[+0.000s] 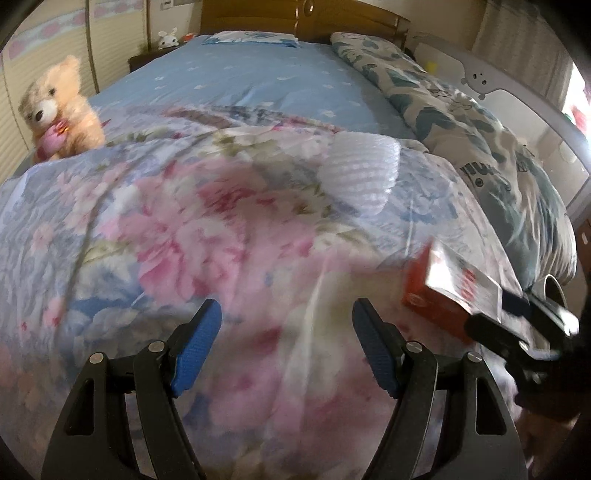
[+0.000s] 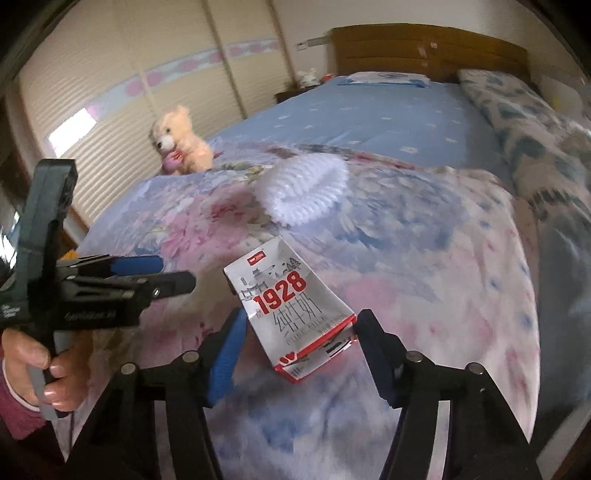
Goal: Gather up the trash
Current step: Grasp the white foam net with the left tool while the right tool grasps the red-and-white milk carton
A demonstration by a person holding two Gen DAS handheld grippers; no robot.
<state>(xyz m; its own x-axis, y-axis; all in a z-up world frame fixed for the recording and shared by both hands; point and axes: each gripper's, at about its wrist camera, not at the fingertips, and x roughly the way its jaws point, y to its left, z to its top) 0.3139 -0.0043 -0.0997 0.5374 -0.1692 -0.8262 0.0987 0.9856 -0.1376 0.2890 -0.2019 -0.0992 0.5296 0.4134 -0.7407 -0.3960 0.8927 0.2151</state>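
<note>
R gripper point(image 2: 299, 354) pinches a milk carton point(image 2: 288, 306) btwn its blue pads: carton is white w/ red "1928", red base, tilted, top end pointing far. It's held just above the floral quilt point(image 2: 424, 280); can't tell if carton has anything in it. L gripper point(image 1: 286, 347) is spread wide w/ nothing btwn the fingers, hovering over the same quilt, just left of the R one. In the left wrist view the carton shows at near right, blurred. Farther on, a white foam net sleeve point(image 1: 360, 171) lies on the quilt, apart from both grippers. Far left, a teddy bear point(image 1: 61, 110) sits at the bed edge. Beyond: blue sheet point(image 1: 258, 81), rolled patterned duvet point(image 1: 461, 122) at right, wooden headboard point(image 1: 295, 16).
</note>
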